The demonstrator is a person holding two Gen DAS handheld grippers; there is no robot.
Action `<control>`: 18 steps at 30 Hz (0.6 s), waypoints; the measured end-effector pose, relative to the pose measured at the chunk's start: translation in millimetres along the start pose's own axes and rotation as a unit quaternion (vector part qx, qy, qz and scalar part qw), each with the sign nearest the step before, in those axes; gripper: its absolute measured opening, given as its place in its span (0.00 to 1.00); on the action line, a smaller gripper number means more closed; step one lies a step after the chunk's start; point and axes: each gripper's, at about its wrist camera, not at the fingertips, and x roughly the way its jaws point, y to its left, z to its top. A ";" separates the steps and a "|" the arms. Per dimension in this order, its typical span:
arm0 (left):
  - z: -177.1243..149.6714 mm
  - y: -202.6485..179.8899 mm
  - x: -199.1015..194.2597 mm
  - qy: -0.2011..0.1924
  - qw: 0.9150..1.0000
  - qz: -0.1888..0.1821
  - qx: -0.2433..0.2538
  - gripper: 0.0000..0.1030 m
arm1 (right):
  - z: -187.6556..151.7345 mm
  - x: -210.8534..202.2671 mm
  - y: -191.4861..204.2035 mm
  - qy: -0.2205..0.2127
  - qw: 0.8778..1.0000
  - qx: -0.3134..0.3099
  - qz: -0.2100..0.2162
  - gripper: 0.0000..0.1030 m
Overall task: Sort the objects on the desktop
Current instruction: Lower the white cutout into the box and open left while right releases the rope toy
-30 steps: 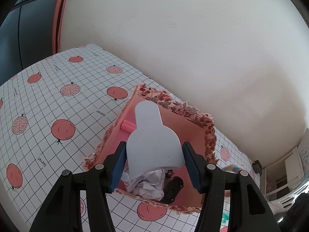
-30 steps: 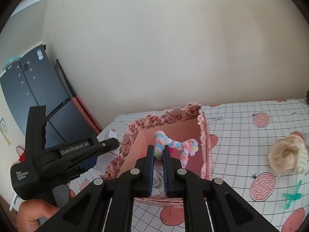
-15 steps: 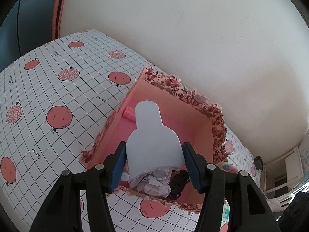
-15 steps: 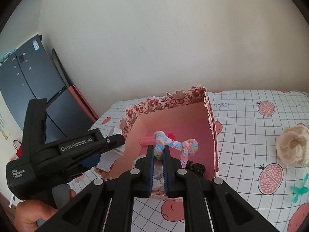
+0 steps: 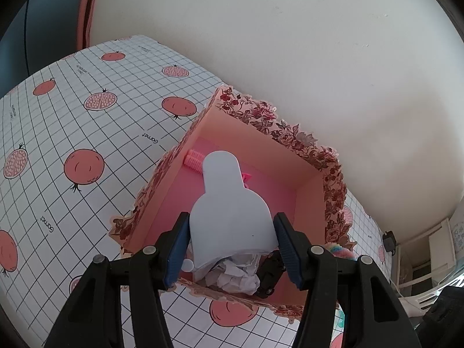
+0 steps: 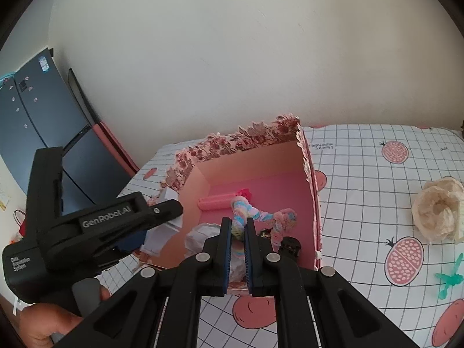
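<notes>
Left wrist view: tablecloth (image 5: 87, 121) with grid and pomegranate print fills 9 to 11 o'clock; pink box (image 5: 261, 150) with floral rim sits centre. Left gripper (image 5: 232, 246) hangs over the box's near edge, jaws spread wide and clamped on the broad base of a pale blue bottle-shaped piece (image 5: 229, 208) whose neck points toward 12 o'clock. Pink roller (image 5: 192, 159) lies on the box floor at the far left corner, partly hidden behind the blue piece. Crumpled white paper (image 5: 237, 275) and a small black object (image 5: 271, 272) lie at the near wall, under the blue piece. A tuft of pastel yarn (image 5: 339, 250) shows at 4 o'clock past the right jaw; whether it is inside the box cannot be told from this side. Right wrist view: the left gripper body (image 6: 87, 232) and the hand (image 6: 49, 327) holding it appear at 8 o'clock, beside the box (image 6: 255, 162). Right gripper (image 6: 237, 249) has jaws nearly closed, pinching the pastel yarn (image 6: 261, 214) above the box interior. This view alone shows the roller (image 6: 217, 201) whole, the paper (image 6: 200, 235) at left, a cream crumpled bag (image 6: 438, 208) at 3 o'clock and a green plastic piece (image 6: 449, 278) at 4 o'clock, both on the cloth (image 6: 362, 174) well apart from the box.
</notes>
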 end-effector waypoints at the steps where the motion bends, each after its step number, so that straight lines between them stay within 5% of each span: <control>1: -0.4 -0.2 1.0 0.002 1.000 -0.001 0.001 0.58 | 0.2 0.4 -0.5 0.001 1.000 0.001 -0.001 0.09; 18: -7.9 -2.9 16.7 0.033 0.999 0.009 0.011 0.58 | -2.1 11.0 -10.4 0.025 0.999 0.020 -0.016 0.12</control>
